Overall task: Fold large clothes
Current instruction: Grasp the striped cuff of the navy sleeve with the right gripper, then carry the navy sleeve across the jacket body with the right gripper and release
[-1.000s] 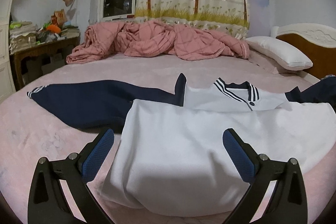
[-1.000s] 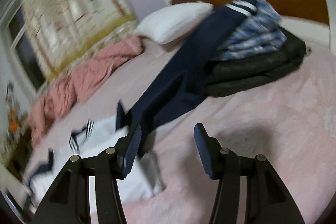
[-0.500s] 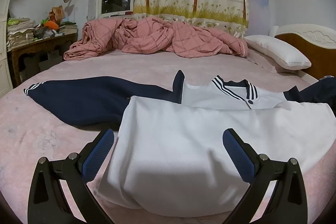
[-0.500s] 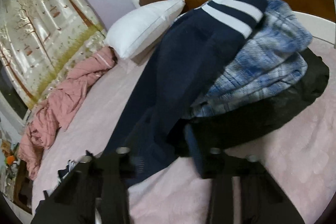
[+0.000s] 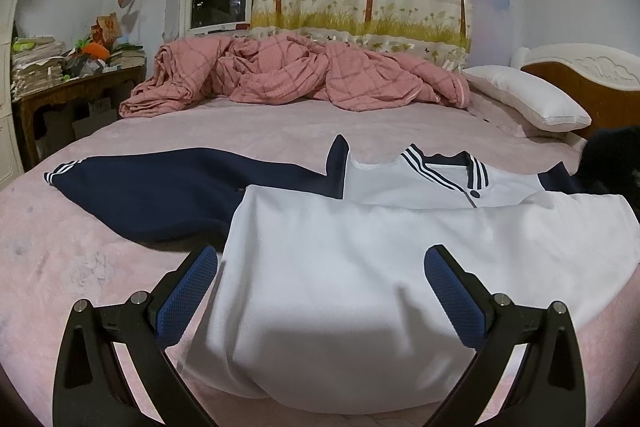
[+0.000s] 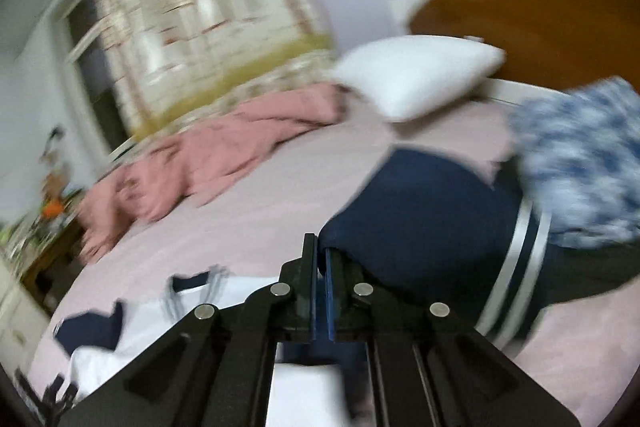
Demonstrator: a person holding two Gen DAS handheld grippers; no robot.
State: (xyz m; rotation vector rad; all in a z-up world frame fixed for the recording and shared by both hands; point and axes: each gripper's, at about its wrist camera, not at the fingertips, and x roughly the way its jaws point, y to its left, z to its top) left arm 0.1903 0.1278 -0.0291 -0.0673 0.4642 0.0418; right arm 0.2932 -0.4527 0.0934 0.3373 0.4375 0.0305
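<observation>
A white polo shirt [image 5: 360,267] with navy sleeves and a striped collar [image 5: 444,167] lies on the pink bed, its lower half folded up over the chest. One navy sleeve [image 5: 168,191] stretches out flat to the left. My left gripper [image 5: 320,255] hovers open over the white fabric, nothing between its blue pads. My right gripper [image 6: 322,251] is shut on the other navy sleeve [image 6: 420,227], pinching a fold of it. That sleeve hangs lifted, its white-striped cuff [image 6: 516,259] trailing to the right. The right wrist view is motion-blurred.
A crumpled pink quilt [image 5: 288,75] lies at the far side of the bed, with a white pillow [image 5: 528,99] by the wooden headboard [image 5: 592,83]. A cluttered desk [image 5: 72,83] stands at left. A blue plaid garment [image 6: 580,155] on dark clothes sits beside the lifted sleeve.
My right gripper reached the navy sleeve lying across the clothes pile, closed on it and pulled it up and away. The left gripper and the shirt body stayed still.
</observation>
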